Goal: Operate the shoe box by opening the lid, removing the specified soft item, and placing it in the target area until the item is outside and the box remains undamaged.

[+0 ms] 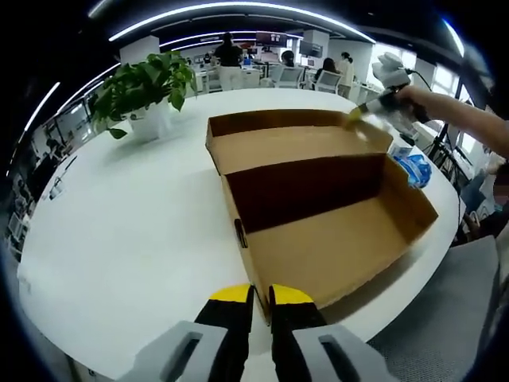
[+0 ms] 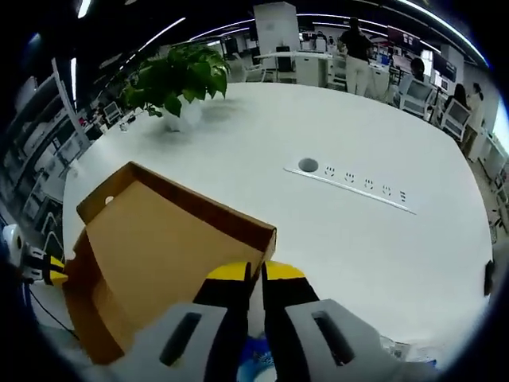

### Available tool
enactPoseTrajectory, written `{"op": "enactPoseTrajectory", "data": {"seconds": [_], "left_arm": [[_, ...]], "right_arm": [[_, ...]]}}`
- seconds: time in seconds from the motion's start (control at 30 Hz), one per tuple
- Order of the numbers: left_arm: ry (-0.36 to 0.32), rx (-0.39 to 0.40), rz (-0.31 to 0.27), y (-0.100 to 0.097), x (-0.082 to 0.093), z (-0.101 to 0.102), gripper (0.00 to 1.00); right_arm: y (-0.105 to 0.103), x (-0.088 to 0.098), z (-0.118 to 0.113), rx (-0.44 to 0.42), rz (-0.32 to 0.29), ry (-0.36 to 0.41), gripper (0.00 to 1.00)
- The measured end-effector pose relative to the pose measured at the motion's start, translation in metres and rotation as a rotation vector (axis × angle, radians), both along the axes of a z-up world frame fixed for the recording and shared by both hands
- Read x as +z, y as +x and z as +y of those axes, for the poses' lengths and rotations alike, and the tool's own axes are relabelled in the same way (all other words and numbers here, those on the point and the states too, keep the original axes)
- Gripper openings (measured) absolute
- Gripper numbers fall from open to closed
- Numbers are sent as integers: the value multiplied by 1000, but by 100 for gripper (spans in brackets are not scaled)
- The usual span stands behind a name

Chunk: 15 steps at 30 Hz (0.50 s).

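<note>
Two tools are engaged: the left tool (image 1: 261, 296), its yellow-tipped jaws nearly together, sits at the near corner of the open brown cardboard shoe box (image 1: 334, 239) on the round white bench (image 1: 127, 231), though whether it actually pinches the wall cannot be told. The right tool (image 2: 255, 274), jaws likewise close together with nothing visibly between them, rests at the far edge of the folded-back cardboard lid (image 2: 159, 247). The crumpled blue soft item (image 1: 413, 169) already lies outside, just beside the box's far wall, so judge the remaining work as light: steady the box gently, avoid creasing the lid hinge, and clear the potted green plant (image 1: 147, 87) beyond.
</note>
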State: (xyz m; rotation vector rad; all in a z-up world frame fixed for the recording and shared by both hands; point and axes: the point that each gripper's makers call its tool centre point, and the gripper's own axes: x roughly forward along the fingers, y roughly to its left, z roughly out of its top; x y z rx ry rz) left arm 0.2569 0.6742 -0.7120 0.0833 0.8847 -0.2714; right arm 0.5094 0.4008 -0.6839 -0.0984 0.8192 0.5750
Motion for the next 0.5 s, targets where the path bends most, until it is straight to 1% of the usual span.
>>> {"op": "enactPoseTrajectory", "data": {"seconds": [0.1, 0.23, 0.33, 0.5], "left_arm": [[-2, 2, -1, 0, 0, 0, 7], [-4, 2, 0, 0, 1, -1, 7], [-1, 0, 1, 0, 1, -1, 7], [-1, 8, 1, 0, 1, -1, 7]], "right_arm": [[-5, 12, 0, -6, -32, 22, 3], [-11, 27, 0, 0, -83, 27, 2], [-15, 36, 0, 8, -118, 30, 2], [-22, 52, -2, 9, -170, 60, 1]]}}
